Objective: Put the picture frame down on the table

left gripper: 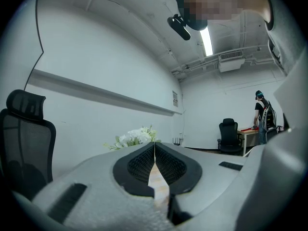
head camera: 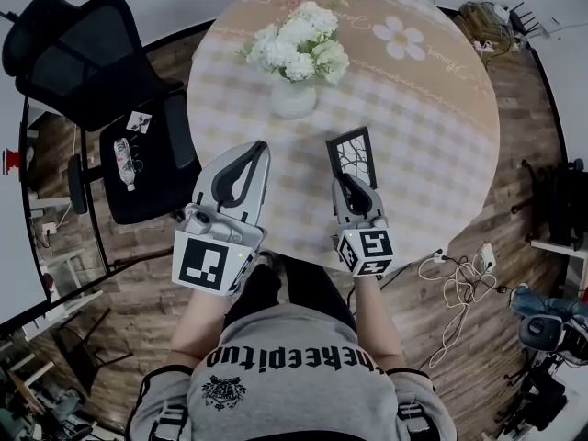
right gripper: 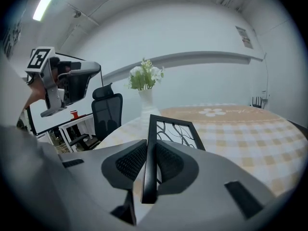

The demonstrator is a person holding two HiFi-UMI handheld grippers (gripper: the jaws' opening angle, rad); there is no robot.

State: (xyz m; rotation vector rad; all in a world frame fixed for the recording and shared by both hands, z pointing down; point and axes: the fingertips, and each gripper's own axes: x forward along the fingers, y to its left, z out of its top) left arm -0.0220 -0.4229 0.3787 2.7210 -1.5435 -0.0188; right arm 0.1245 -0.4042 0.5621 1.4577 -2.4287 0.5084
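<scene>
The right gripper (head camera: 355, 191) has its jaws clamped on one edge of the black picture frame (head camera: 352, 155), which sticks out ahead of the jaws over the round table (head camera: 441, 145). The frame's glass shows a branch pattern, and it sits tilted. From here I cannot tell if its far end touches the checked cloth. Beyond the frame, ahead and a little to the left of this gripper, a white vase of flowers (head camera: 296, 58) stands on the table. The left gripper (head camera: 246, 168) hangs just to the left of the right one, near the table's edge, with its jaws pressed together and nothing between them. Further left, off the table, is a black office chair (head camera: 87, 53).
</scene>
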